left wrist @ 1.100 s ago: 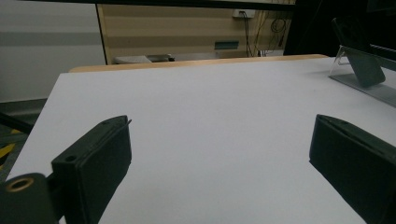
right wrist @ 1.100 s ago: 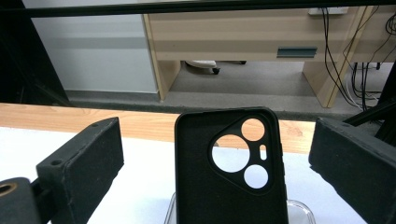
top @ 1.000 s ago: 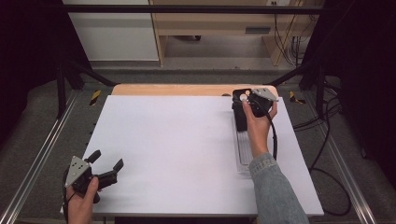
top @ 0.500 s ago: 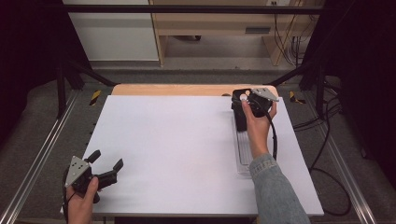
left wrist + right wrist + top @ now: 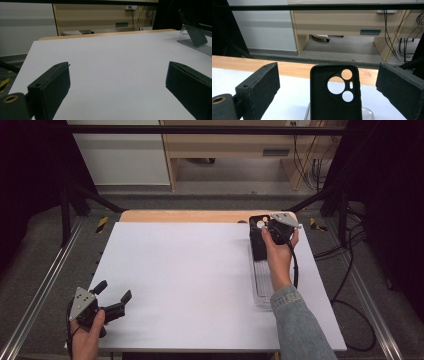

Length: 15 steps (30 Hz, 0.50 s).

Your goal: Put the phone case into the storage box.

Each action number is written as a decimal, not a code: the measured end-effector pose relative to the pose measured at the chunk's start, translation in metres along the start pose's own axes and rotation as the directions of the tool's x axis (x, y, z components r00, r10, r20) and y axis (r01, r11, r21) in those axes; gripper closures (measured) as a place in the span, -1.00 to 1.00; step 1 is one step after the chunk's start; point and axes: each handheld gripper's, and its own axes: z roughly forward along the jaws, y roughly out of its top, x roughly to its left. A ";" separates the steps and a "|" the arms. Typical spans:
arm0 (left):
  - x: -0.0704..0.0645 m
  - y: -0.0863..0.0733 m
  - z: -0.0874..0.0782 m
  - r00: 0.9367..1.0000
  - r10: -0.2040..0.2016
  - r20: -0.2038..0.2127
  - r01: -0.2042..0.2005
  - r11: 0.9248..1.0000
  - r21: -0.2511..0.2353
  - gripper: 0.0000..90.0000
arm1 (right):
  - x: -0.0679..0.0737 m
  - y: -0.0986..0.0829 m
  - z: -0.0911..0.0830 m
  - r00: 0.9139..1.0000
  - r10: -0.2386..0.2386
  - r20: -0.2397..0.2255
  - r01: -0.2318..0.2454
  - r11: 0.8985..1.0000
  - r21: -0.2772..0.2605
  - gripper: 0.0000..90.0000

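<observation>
A black phone case (image 5: 335,93) with round camera cut-outs stands upright on a clear plastic stand (image 5: 261,285) at the table's far right; in the high view the phone case (image 5: 258,236) rises at the stand's far end. My right gripper (image 5: 328,92) is open, with its jaws on either side of the case and apart from it. My right gripper (image 5: 270,227) sits just beside the case in the high view. My left gripper (image 5: 114,295) rests open near the front left corner, over bare white table (image 5: 190,275). The left gripper view has the case (image 5: 193,30) far off at right.
A wooden strip (image 5: 185,216) runs along the table's far edge. Metal rails (image 5: 45,285) flank the table. Cables (image 5: 345,270) trail on the floor at right, and a wooden desk (image 5: 342,22) stands beyond.
</observation>
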 end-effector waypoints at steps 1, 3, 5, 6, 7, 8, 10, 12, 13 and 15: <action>0.000 0.000 0.000 1.000 0.001 0.000 -0.001 1.000 0.001 -0.87 | 0.000 0.001 -0.001 1.000 0.001 0.000 -0.001 1.000 -0.002 -0.88; 0.000 0.000 0.000 1.000 0.001 0.000 -0.001 1.000 0.003 -0.87 | 0.000 0.002 -0.004 1.000 -0.005 0.004 0.005 1.000 -0.015 -0.88; 0.000 0.000 0.000 1.000 0.000 -0.001 0.000 1.000 0.002 -0.87 | 0.000 0.004 -0.006 1.000 -0.011 0.006 0.011 1.000 -0.027 -0.88; 0.001 0.000 0.000 1.000 0.000 -0.002 0.000 1.000 0.002 -0.87 | 0.000 0.004 -0.007 1.000 -0.011 0.009 0.012 0.999 -0.033 -0.88; 0.001 0.000 0.000 1.000 0.000 -0.002 0.000 1.000 0.003 -0.87 | 0.000 0.005 -0.008 1.000 -0.008 0.009 0.008 0.999 -0.036 -0.88; 0.000 0.000 0.000 1.000 0.001 -0.002 -0.001 1.000 0.003 -0.87 | 0.000 0.005 -0.009 1.000 -0.008 0.007 0.008 0.999 -0.040 -0.88; 0.000 0.000 0.000 1.000 0.002 -0.002 -0.002 1.000 0.003 -0.87 | 0.000 0.005 -0.011 1.000 -0.013 0.008 0.013 0.999 -0.045 -0.88; 0.000 0.000 0.000 1.000 0.003 -0.002 -0.003 1.000 0.004 -0.87 | 0.000 0.006 -0.013 1.000 -0.019 0.009 0.020 0.999 -0.049 -0.88; 0.000 0.000 0.000 1.000 0.002 -0.002 -0.002 1.000 0.003 -0.87 | 0.000 0.007 -0.014 1.000 -0.021 0.009 0.021 0.998 -0.053 -0.88; 0.000 0.000 0.000 1.000 0.001 -0.002 -0.001 1.000 0.004 -0.87 | 0.001 0.008 -0.016 1.000 -0.021 0.005 0.021 0.998 -0.054 -0.88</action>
